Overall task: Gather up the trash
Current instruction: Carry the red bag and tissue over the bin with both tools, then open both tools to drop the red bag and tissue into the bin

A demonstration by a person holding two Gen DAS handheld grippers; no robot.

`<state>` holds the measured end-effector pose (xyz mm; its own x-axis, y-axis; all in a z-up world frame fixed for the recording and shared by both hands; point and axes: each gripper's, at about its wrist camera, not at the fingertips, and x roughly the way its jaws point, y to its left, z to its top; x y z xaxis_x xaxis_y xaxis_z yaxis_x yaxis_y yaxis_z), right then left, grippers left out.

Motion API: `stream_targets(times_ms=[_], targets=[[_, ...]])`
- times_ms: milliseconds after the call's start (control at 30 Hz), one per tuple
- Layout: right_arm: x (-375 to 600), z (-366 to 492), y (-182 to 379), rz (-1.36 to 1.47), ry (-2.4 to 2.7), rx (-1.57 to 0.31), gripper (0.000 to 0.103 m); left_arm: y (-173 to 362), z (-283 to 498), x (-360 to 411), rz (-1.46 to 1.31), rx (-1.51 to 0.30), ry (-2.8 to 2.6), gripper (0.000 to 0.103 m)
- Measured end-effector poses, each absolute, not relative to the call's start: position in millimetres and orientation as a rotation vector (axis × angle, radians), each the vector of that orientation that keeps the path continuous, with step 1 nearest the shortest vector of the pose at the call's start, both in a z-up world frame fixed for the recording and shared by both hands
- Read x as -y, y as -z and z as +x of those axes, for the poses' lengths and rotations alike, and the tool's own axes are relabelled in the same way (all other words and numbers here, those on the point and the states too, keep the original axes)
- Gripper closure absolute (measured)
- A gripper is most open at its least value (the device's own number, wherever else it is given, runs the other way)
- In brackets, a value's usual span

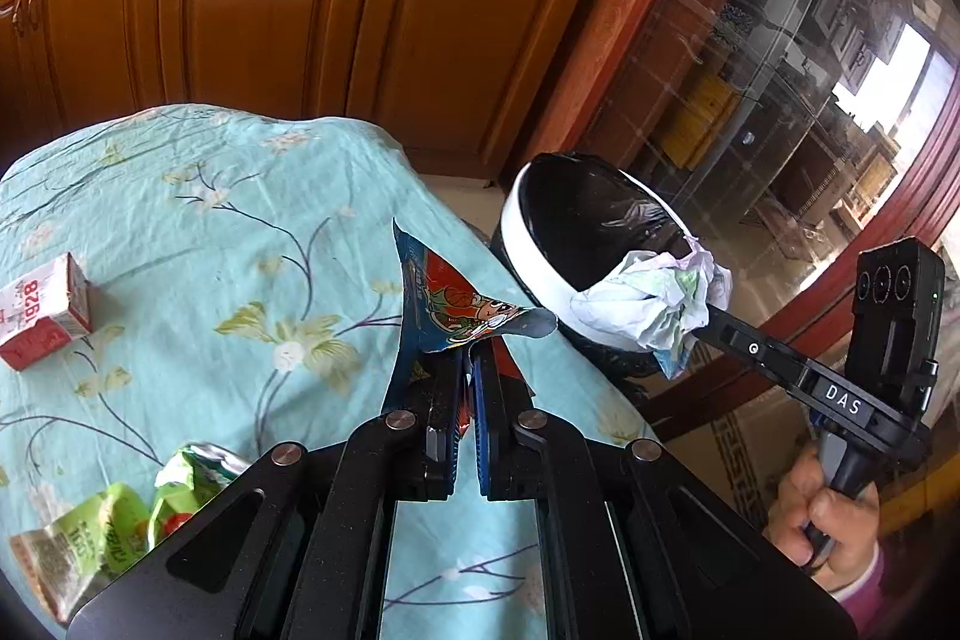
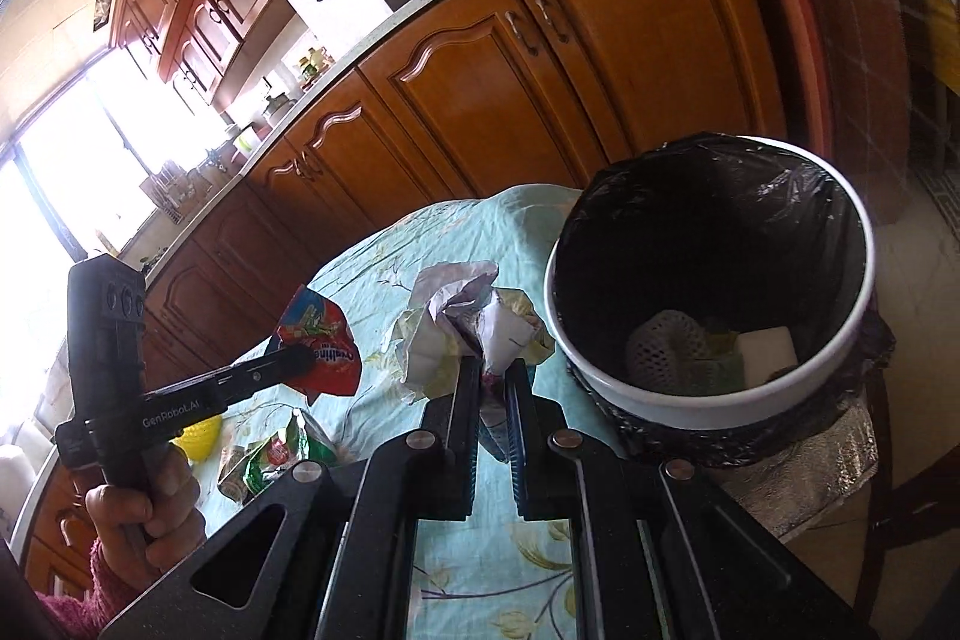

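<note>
Trash bin (image 2: 708, 280) stands just beside the worktop (image 1: 198, 220). My left tongs (image 1: 471, 349) are clamped on a snack wrapper (image 1: 456, 304) over the cloth; my right tongs (image 2: 492, 370) pinch crumpled paper (image 2: 474, 316) near the bin's rim.

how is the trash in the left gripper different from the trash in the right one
The snack wrapper in the left gripper is glossy printed foil, red and blue, fairly flat. The crumpled paper in the right gripper is mostly white, matte and balled up, and is nearer the bin. Both are pinched in shut jaws.
</note>
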<state>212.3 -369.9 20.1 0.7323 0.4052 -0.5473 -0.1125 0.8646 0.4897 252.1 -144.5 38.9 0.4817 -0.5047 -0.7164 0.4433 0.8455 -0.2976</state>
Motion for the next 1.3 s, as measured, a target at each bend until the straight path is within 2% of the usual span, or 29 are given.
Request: stream_targets(times_ms=[800,1300], targets=[[429.6,197.1,-16.7,0.485,-0.201,-0.642,0.095,-45.9,259.1,220.6,-0.015,-0.901,0.661,0.1],[441.7,213.8,-13.0,0.416,-0.143,-0.706,0.095,-40.3,282.1,255.4,0.03,-0.933,0.68,0.1]])
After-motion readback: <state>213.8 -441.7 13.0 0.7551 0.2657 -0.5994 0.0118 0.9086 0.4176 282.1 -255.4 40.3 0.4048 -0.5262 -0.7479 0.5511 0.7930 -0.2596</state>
